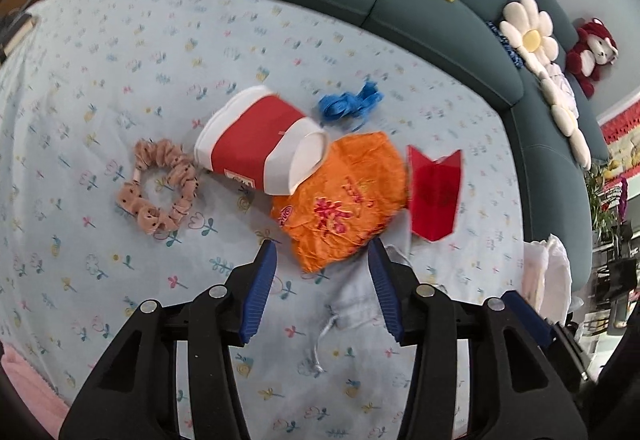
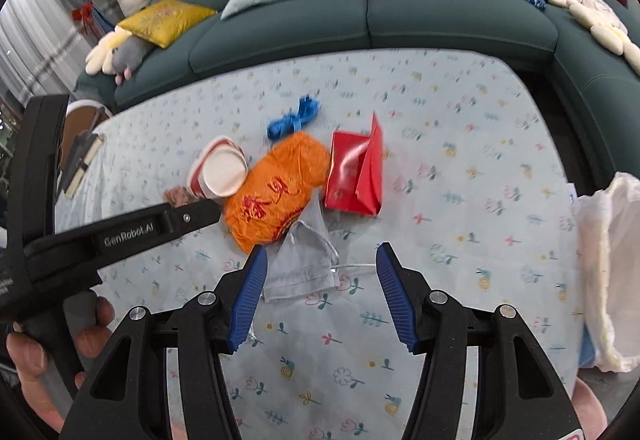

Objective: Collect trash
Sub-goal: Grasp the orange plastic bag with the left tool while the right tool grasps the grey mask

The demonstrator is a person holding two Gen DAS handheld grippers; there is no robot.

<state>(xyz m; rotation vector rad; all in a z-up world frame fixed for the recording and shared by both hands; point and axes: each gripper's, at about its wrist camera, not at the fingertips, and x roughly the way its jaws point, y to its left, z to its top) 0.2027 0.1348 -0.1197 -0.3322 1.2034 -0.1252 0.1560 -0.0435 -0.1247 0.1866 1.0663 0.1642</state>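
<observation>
Trash sits clustered mid-bench: an orange wrapper [image 1: 344,196], its long axis slanting toward the sofa-side edge, lies just ahead of my left tool [image 1: 322,290], nearer than my right tool [image 2: 322,298]. Both tools gape open, holding nothing.

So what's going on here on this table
A person is clearing trash from a table covered with a floral cloth, a gripper in each hand. Both grippers are open and hold nothing. The left gripper hangs over the crumpled orange wrapper; the right gripper hangs over the pale face mask. A tipped paper cup, a red paper box, a blue scrap and a pink scrunchie lie untouched. A white plastic bag sits at the table's edge.
</observation>
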